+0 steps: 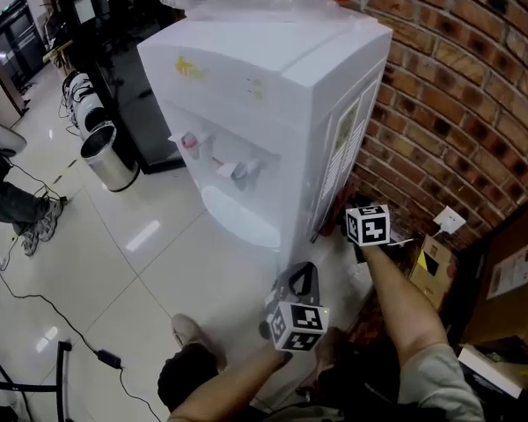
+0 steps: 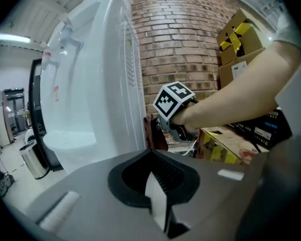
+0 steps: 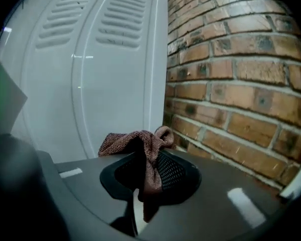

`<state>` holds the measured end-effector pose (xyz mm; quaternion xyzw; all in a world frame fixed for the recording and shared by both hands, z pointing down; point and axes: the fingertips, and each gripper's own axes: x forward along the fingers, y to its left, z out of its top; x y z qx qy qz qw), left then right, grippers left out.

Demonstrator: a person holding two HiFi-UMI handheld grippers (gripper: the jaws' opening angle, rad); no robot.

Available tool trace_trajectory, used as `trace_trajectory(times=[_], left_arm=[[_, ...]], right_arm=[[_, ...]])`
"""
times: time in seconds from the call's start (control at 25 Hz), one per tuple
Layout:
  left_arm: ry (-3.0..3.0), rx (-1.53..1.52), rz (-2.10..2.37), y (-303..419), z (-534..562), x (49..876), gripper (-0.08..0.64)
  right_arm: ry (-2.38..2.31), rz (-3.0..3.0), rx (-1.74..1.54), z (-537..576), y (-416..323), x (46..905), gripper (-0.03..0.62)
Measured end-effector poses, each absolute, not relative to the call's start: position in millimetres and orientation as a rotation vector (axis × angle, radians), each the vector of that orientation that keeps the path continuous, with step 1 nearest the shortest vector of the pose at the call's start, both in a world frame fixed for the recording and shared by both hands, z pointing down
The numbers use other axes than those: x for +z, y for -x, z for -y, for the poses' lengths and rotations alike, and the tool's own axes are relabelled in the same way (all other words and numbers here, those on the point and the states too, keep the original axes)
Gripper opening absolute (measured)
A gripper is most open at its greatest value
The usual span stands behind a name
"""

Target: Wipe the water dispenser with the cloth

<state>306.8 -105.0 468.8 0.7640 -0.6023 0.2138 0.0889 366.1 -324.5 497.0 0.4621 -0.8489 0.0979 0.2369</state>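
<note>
From the head view, the white water dispenser (image 1: 273, 86) stands on the tiled floor (image 1: 158, 262) with its back near the brick wall (image 1: 458, 104). Its two taps (image 1: 218, 158) and drip tray (image 1: 239, 216) face left in the picture. A steel bin (image 1: 107, 156) stands on the floor beyond the dispenser's front corner, and cardboard boxes (image 1: 510, 275) are stacked along the wall at the right edge. The left gripper (image 1: 302, 272) is low in front of the dispenser's near side. The right gripper (image 1: 361, 236) is at the dispenser's rear lower corner, in the gap by the wall.

In the left gripper view, this tool's two jaws meet with nothing between them. The dispenser's side fills the left of the picture. To its right, the right gripper's marker cube is carried low by the person's forearm (image 2: 236, 99). A dark reddish shape below the cube, at the dispenser's rear edge, is probably the cloth, though it is too shadowed to be sure.

In the right gripper view, the jaws are clamped on the brown terry cloth (image 3: 140, 147). A bunched fold sits above the tips and a tail hangs down between them. The cloth is near the dispenser's side panel with its vent slots (image 3: 85, 21), close to the edge where the panel nears the brick wall. Whether the cloth touches the panel cannot be made out.
</note>
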Motion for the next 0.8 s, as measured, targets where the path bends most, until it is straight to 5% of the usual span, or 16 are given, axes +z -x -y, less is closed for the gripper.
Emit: trace_trajectory(times=[0.44, 0.8], left_arm=[[-2.210, 0.757, 1.625, -323.6, 85.8, 541.1, 0.000], [-2.251, 0.714, 1.617, -332.0, 81.2, 528.1, 0.000]], right_arm=[[-1.152, 2.122, 0.506, 302.7, -372.2, 665.3, 0.074], [-1.101, 2.067, 0.551, 287.8, -375.9, 695.2, 0.074]])
